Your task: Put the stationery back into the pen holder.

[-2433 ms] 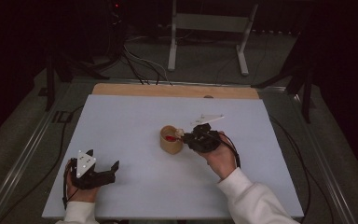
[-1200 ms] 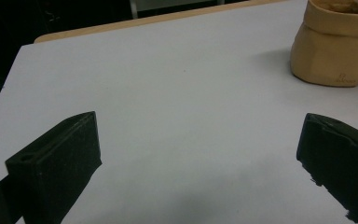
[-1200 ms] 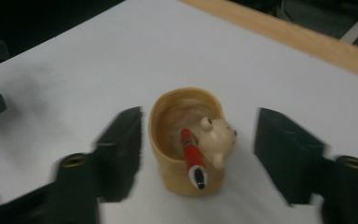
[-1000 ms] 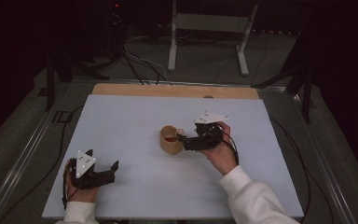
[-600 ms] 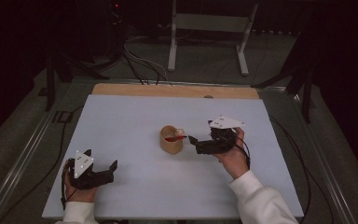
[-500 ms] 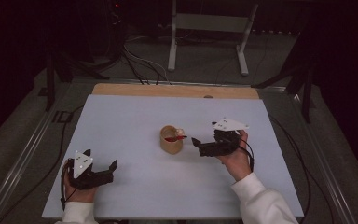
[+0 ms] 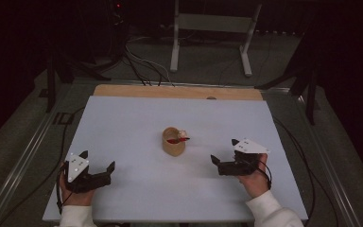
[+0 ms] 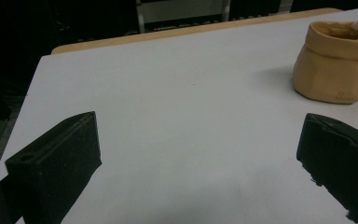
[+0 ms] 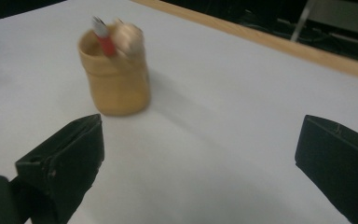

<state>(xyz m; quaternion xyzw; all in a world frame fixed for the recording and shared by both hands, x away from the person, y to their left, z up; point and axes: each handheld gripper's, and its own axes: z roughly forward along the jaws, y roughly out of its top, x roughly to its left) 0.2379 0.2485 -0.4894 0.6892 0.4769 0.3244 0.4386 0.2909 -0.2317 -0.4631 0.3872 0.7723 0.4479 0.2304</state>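
Standing upright near the middle of the white counter (image 7: 132, 127): a small tan cup (image 7: 173, 141). Poking out of its top: something red (image 7: 174, 140) and a small pale bit (image 7: 183, 134) leaning at the rim. Hard to tell what those two are.

Sitting to the right of the cup and nearer the person, well apart from it: the right claw (image 7: 213, 160), held in the right hand (image 7: 253, 177). Pointing toward the cup. Jaws spread wide in the right gripper view, holding nothing, with bare counter between them. Looking blurry in that view: the cup, up ahead and to the left.

Resting at the near left corner of the counter, far from the cup: the left claw (image 7: 111, 167), held in the left hand (image 7: 73, 196). Jaws spread wide too in the left gripper view, gripping nothing. Showing at the upper right of that view: the cup.

Running along the far edge of the counter: a wooden strip (image 7: 177, 91). Lying on the dark floor beyond: cables (image 7: 142, 61) and a white metal stand (image 7: 212, 28).
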